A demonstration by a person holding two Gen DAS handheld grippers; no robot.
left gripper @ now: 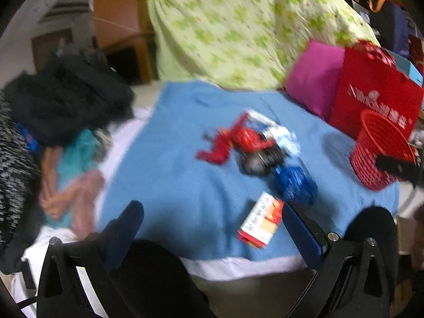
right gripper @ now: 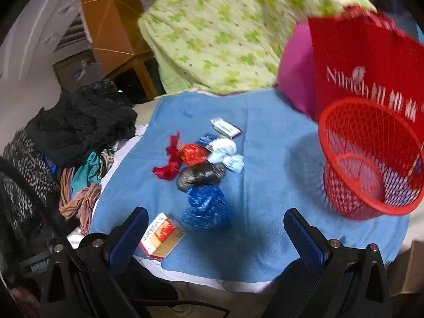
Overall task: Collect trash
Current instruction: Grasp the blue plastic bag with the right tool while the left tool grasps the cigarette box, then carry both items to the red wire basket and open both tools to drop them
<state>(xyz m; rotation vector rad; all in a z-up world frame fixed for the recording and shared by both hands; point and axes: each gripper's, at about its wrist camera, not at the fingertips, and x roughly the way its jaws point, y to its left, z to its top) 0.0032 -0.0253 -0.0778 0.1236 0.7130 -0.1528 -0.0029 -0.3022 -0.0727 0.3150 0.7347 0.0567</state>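
Blue cloth (right gripper: 265, 164) below wide-open hand-held grippers (both empty)

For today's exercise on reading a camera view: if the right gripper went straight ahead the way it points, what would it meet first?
Probably the crumpled blue bag, lying on the blue cloth between the open right gripper fingers' lines; depth is uncertain.

The left hand-held gripper (left gripper: 212, 228) has its two blue-padded fingers spread wide apart and holds nothing. The right hand-held gripper (right gripper: 214, 228) is the same, fingers wide apart and empty.
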